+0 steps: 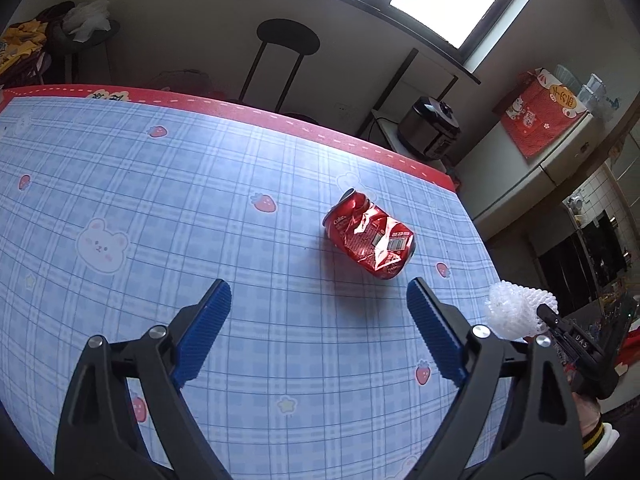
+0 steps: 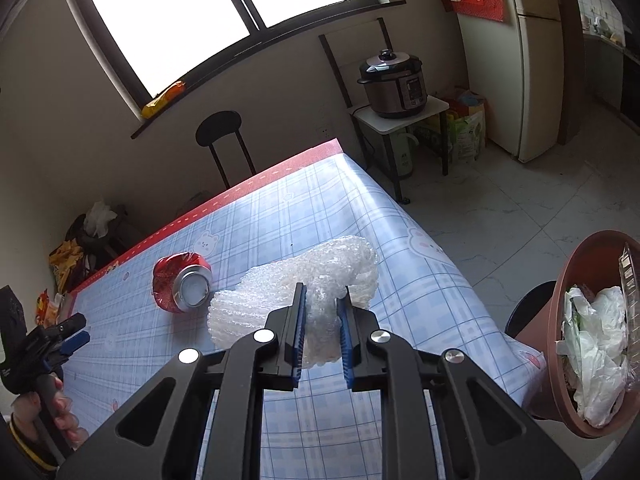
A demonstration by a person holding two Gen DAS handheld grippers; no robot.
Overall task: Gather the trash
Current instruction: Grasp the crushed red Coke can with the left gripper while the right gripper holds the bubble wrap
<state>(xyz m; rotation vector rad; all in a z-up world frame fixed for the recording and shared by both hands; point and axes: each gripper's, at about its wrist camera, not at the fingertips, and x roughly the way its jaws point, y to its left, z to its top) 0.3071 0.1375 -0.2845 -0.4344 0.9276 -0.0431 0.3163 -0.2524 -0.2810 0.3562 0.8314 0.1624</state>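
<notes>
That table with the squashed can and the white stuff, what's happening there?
A person is clearing rubbish with a hand-held tool in each hand. The right tool is shut on a wad of white bubble wrap and foam netting, held above the table. A brown bin beside the table already holds plastic bags. The left tool is open and points at the crushed red cola can, which lies on its side on the checked cloth, not yet touched.
</notes>
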